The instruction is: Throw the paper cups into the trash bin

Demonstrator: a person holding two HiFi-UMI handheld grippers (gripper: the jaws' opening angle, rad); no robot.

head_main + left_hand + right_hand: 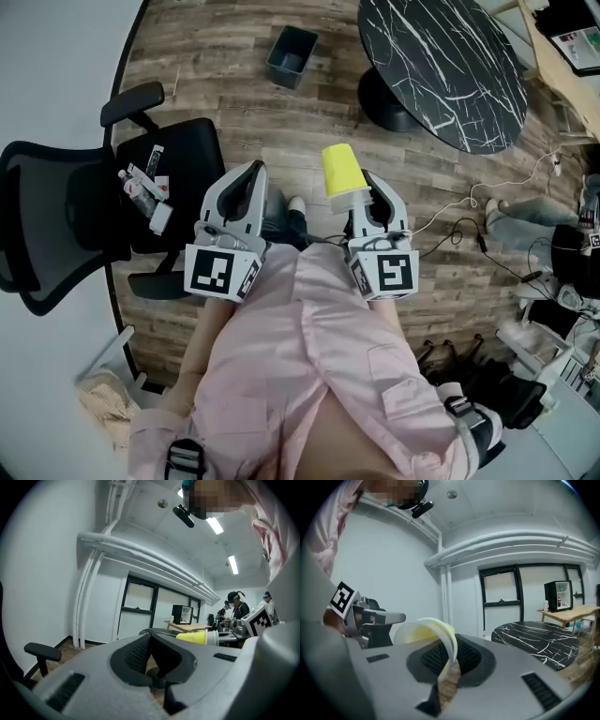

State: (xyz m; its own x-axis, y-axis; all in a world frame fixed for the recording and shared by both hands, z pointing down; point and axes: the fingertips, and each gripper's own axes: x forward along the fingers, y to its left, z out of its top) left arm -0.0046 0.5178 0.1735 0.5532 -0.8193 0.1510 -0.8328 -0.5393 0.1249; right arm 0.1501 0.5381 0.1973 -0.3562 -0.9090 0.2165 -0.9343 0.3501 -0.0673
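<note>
Head view: the right tongs [367, 195] pinch the rim of a yellow paper cup [342, 171]. The left tongs [249, 178] are pressed together and empty. The trash bin [292, 56] stands well ahead of both tongs, so this cup is not yet dropped in.

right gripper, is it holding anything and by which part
The right gripper holds the yellow paper cup by its rim, jaws shut on the wall at the open mouth. The left gripper is shut and empty.
</note>
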